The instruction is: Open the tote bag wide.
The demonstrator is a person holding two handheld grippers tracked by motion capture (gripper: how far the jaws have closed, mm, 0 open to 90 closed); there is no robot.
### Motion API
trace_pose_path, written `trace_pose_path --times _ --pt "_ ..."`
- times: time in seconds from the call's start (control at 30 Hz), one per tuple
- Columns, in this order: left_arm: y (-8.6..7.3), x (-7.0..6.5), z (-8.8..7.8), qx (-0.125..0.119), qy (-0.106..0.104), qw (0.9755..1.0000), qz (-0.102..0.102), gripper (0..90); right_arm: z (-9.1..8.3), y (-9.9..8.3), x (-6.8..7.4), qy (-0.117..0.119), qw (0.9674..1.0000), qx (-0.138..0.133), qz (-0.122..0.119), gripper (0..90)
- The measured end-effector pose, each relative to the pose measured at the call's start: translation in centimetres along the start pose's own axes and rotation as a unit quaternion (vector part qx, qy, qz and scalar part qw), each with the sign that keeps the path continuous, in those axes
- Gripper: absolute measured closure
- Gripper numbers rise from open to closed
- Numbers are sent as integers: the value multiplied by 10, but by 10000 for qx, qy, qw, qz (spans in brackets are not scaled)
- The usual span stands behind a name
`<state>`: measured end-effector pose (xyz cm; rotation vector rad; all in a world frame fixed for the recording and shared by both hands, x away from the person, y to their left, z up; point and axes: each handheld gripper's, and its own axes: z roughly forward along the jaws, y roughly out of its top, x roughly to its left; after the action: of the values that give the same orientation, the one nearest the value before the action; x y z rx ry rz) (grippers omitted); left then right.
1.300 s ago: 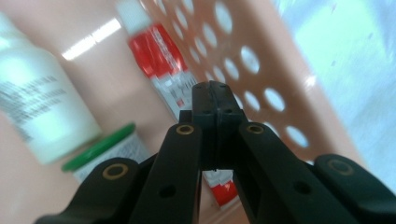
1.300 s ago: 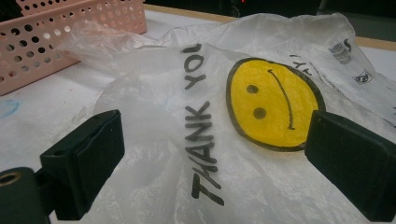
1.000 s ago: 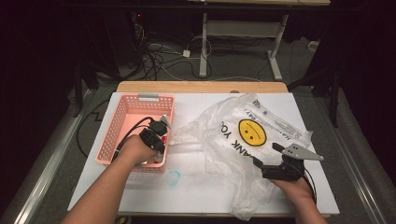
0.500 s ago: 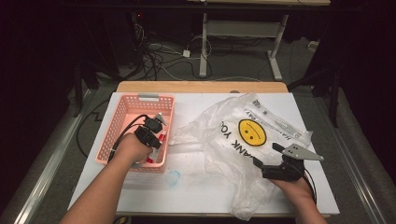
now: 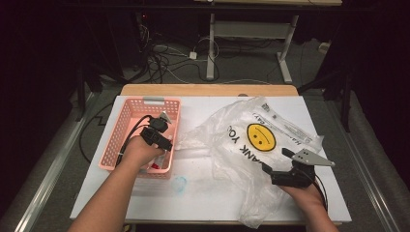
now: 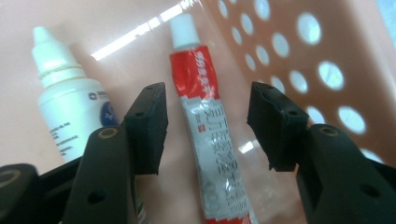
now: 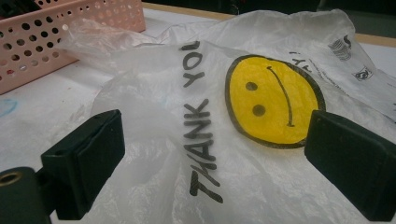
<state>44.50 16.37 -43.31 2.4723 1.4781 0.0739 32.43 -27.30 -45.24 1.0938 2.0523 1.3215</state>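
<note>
My left gripper reaches down into the pink basket. Its jaws have just been opening. They now stand apart on either side of a red and white tube, which lies on the basket floor with neither pad touching it. In the left gripper view, my left gripper has a white dropper bottle lying just to its left. My right gripper is open low over a clear plastic bag printed with a yellow smiley face. In the right gripper view, nothing is between the pads of my right gripper above the bag.
The white table has a faint blue mark in front of the basket. The bag spreads over the table's right half. Cables and desk legs lie on the floor beyond the far edge.
The left hand has shifted slightly inside the basket. The right hand and the bag have stayed where they were.
</note>
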Motion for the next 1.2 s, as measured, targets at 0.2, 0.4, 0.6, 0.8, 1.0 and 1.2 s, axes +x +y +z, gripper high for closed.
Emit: trace_pose_path --times 0.2,0.4,0.6,0.8,1.0,1.2 --pt "-2 3 7 219 40 9998 -2 469 -1 0 0 11 10000 -25 3 55" --pt "-3 1 14 274 92 9996 53 515 -1 0 0 20 10000 -37 5 47" --pt "-3 -2 14 259 66 9995 154 658 -1 1 0 7 10000 -48 -17 29" --pt "-3 -3 14 258 86 9996 125 674 -1 1 0 -28 10000 -63 -49 0" --pt "-3 -4 12 214 95 9997 91 678 -2 1 0 -39 10000 -67 -33 0" --pt "-4 -2 5 88 66 9999 4 679 -2 1 -1 -39 10000 -82 -40 0"
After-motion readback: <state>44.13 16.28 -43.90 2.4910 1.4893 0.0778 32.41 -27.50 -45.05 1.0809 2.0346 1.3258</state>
